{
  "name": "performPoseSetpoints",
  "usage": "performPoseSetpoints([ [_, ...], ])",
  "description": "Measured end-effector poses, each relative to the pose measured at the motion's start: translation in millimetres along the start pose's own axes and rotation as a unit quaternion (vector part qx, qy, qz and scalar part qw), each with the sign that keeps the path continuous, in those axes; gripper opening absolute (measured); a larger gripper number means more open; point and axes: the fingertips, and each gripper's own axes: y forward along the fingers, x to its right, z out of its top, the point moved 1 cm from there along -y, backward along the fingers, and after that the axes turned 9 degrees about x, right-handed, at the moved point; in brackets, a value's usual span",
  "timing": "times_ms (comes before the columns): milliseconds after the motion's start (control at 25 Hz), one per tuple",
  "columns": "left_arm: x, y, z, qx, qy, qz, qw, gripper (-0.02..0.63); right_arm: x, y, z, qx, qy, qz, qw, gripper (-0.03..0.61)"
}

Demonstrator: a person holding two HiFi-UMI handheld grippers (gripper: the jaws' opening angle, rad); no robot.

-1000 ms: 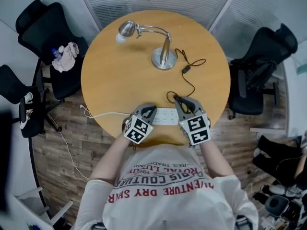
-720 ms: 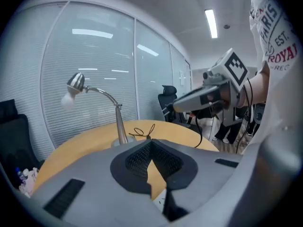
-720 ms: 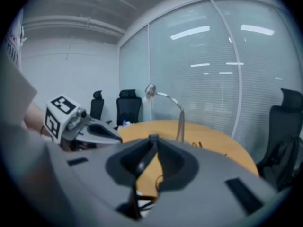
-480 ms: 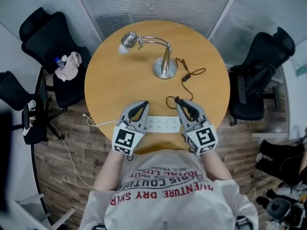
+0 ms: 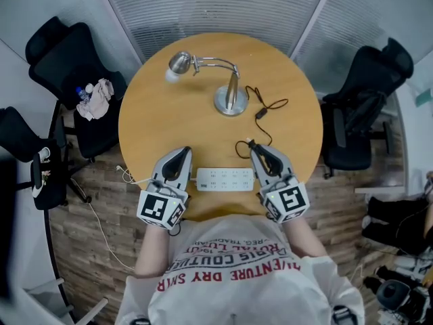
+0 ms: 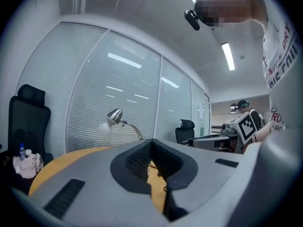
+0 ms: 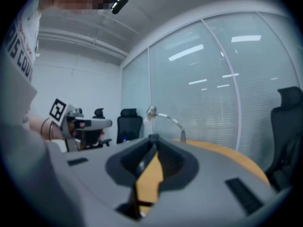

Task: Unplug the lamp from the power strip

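A silver desk lamp (image 5: 230,93) stands at the far side of the round wooden table (image 5: 155,120). Its black cord (image 5: 267,107) runs toward me to the plug (image 5: 249,142), and my right gripper (image 5: 255,147) is shut on that plug, held clear of the white power strip (image 5: 224,179). The strip lies flat near the table's front edge, between both grippers. My left gripper (image 5: 181,153) hovers left of the strip, shut with nothing in it. In the left gripper view the lamp (image 6: 113,117) shows beyond the meeting jaws of the left gripper (image 6: 151,143). In the right gripper view a dark piece sits at the tips of the right gripper (image 7: 153,138).
The strip's white cable (image 5: 135,180) drops off the table's left edge to the wooden floor. Black office chairs stand at the left (image 5: 74,53) and right (image 5: 365,107); the left one carries a cloth and a bottle (image 5: 95,90). Glass walls with blinds close the back.
Both grippers have lifted off the power strip and drawn back toward me. The left one moved out to the left, leaving the strip uncovered. The plug came away with the right gripper.
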Motion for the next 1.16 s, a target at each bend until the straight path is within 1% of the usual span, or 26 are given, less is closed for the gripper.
performPoseSetpoints([
  [280, 4.8, 2.4, -1.1, 0.0, 0.0, -0.007, 1.0, 0.029, -0.9, 0.3, -2.4, -0.005, -0.003, 0.0, 1.0, 0.072],
  [760, 20.0, 8.3, -3.3, -0.007, 0.003, -0.032, 0.9994, 0.029, -2.8, 1.2, -6.7, -0.014, -0.009, 0.004, 1.0, 0.072],
  [1160, 18.2, 10.7, -8.5, -0.016, -0.003, -0.032, 0.9994, 0.029, -3.2, 3.9, -6.7, -0.017, -0.016, 0.01, 1.0, 0.072],
])
